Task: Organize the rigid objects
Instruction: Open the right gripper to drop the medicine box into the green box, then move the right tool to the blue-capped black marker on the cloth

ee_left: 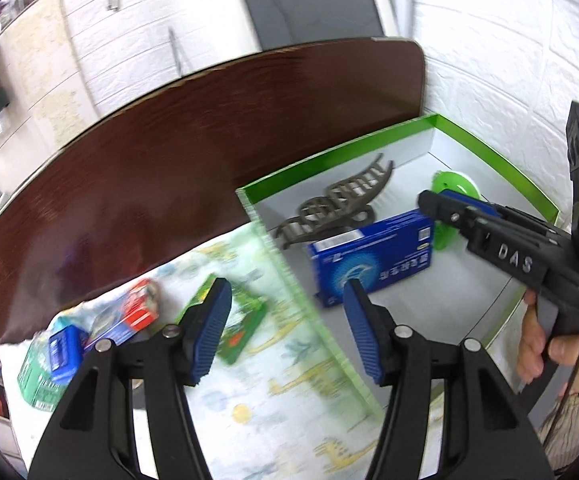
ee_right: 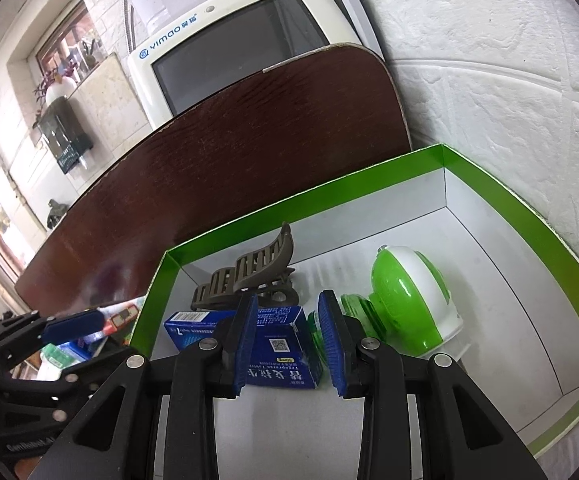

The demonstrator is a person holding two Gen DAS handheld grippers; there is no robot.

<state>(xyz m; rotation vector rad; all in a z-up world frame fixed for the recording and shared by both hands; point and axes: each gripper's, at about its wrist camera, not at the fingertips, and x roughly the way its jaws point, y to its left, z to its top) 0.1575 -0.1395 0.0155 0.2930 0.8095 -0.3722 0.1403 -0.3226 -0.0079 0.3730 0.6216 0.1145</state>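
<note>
The blue box (ee_right: 277, 344) lies lengthwise across the tray (ee_right: 289, 208), apparently unpinched between the spread right tool (ee_right: 289, 344)

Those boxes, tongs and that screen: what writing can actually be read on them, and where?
"YIMAO": white screen casing, right wrist view.
"DAS": right tongs, on their black arm, left wrist view.
Blue box: Chinese characters, a square code, small print, too small to read.
Boxes on the cloth: too blurred.

One blue box (ee_right: 277, 344), one hair clip (ee_right: 245, 276), one green tray (ee_right: 529, 216).
</note>
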